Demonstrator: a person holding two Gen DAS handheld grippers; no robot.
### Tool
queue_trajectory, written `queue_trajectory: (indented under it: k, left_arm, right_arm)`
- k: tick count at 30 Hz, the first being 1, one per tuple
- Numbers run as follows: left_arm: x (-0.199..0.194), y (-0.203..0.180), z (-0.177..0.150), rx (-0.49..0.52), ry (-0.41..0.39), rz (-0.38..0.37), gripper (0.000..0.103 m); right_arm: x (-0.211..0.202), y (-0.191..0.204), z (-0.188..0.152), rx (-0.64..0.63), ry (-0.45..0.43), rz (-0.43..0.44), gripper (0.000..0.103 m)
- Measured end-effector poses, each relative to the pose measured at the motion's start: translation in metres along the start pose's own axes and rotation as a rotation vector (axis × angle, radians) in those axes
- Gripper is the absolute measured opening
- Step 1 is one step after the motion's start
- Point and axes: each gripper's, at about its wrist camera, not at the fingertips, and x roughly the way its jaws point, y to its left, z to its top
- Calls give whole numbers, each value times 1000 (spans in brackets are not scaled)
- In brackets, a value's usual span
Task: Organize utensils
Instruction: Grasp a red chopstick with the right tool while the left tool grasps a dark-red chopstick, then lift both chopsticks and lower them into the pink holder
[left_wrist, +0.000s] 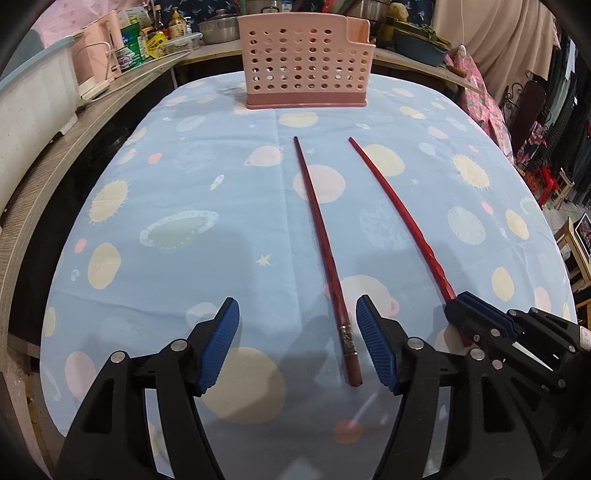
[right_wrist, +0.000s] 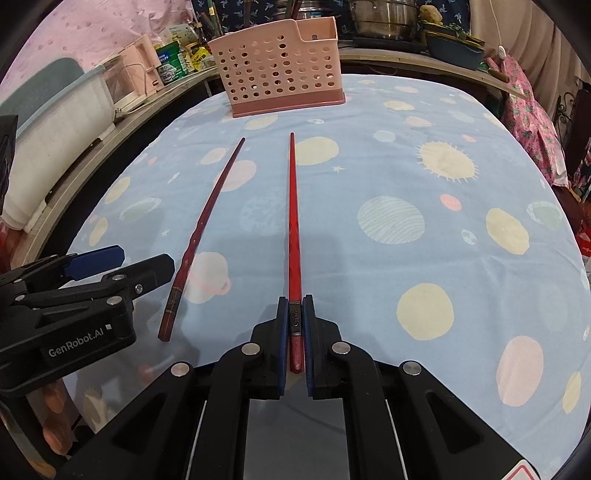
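Nearest, the right gripper (right_wrist: 295, 332) has its blue pads pressed tight on the thick end of one red chopstick (right_wrist: 293, 221), which points toward the far basket. The left gripper (left_wrist: 297, 347), its side printed "GenRobot.AI", stands well open with the other red chopstick (left_wrist: 325, 254) lying on the tablecloth (left_wrist: 166, 192) between its fingers, nearer the right-hand pad. Beyond both tips, the pink perforated utensil basket (left_wrist: 303, 66) stands upright at the far edge
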Motion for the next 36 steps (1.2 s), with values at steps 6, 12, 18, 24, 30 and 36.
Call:
queue_trajectory:
  k: [6,12,18,24,30,36]
  left_arm:
    - [9,-1,-3,-5,39,-16,62]
    - [14,3,-6,-28,60,-16,62]
    - [15,1,-7,-13,56,8,59]
    - [14,8,-5,-35,45,30,36]
    - [13,15,-4,-50,43,35,9]
    - [13,17,-3,-54,48,23,7]
  right_arm:
    - [0,0,0,1,0,1,7]
    - [-1,0,0,1,-1,0,7]
    - [-1,0,0,1,-1,1,7]
    - [-1,0,0,2,-1,2,7]
    - [-1,0,0,5,-1,5,7]
    - [-2,-1,1,8,-3,10,7]
